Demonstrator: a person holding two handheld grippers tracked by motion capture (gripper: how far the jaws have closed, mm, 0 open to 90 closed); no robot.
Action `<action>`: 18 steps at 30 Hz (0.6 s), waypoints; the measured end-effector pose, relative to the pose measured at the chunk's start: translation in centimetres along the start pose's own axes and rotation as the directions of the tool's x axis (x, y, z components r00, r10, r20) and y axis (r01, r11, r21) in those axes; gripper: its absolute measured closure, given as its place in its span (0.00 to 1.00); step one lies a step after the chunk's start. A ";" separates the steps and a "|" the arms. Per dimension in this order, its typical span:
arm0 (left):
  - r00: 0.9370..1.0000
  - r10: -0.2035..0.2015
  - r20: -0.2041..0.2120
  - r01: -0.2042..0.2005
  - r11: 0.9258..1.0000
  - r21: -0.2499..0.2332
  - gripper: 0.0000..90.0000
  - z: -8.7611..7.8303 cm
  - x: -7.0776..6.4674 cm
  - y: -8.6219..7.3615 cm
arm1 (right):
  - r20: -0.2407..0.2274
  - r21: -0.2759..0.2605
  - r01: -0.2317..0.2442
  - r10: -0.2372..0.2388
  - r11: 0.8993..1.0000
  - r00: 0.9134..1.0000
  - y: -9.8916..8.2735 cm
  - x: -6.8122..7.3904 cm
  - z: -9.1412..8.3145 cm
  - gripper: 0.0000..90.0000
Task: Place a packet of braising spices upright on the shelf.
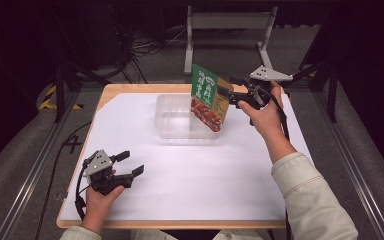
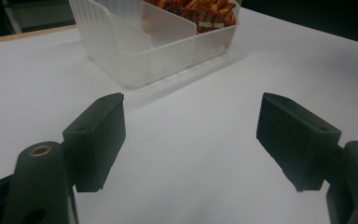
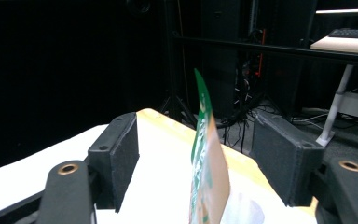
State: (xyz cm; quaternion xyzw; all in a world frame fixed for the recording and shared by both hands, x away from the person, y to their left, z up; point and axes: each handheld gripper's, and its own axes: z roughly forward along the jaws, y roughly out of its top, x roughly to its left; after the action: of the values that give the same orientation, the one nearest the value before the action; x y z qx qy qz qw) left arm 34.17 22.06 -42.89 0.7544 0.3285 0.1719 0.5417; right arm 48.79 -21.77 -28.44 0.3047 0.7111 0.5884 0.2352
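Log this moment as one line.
right gripper: open, fingers astride green packet | packet standing in clear bin | left gripper: open, idle

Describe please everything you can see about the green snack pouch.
The green snack pouch is a flat printed packet, green above with white characters and a red-brown food picture below, tan on its back. It stands tilted, lower end inside the clear plastic tray. It sits between the jaws of the right gripper, which look open, not pressing it.

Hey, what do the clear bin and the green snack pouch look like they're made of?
Clear bin: looks like frosted translucent plastic; the white table cover shows through its ribbed walls. Green snack pouch: probably thin printed plastic or foil film; seen edge-on between the right gripper's open jaws, it's flat.
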 end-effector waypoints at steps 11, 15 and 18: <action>1.000 0.004 0.004 -0.004 1.000 0.001 0.27 0.2 -0.1 0.1 | -0.024 -0.011 0.068 -0.068 0.998 0.997 0.3 1.0 -2.9 0.32; 1.000 0.003 0.006 -0.003 1.000 0.002 0.27 0.2 -0.2 0.1 | -0.030 -0.027 0.057 -0.058 0.998 0.998 0.2 1.2 -4.3 0.31; 1.000 0.002 0.006 -0.002 1.000 0.003 0.27 0.3 -0.2 0.1 | -0.037 -0.034 0.055 -0.056 0.998 0.998 0.1 1.3 -5.4 0.30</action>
State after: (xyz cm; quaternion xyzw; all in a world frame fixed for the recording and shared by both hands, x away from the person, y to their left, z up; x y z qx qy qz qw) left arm 34.22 21.73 -42.90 0.7560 0.3262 0.1696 0.5415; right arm 44.17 -24.54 -27.27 0.2697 0.7138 0.5989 0.2428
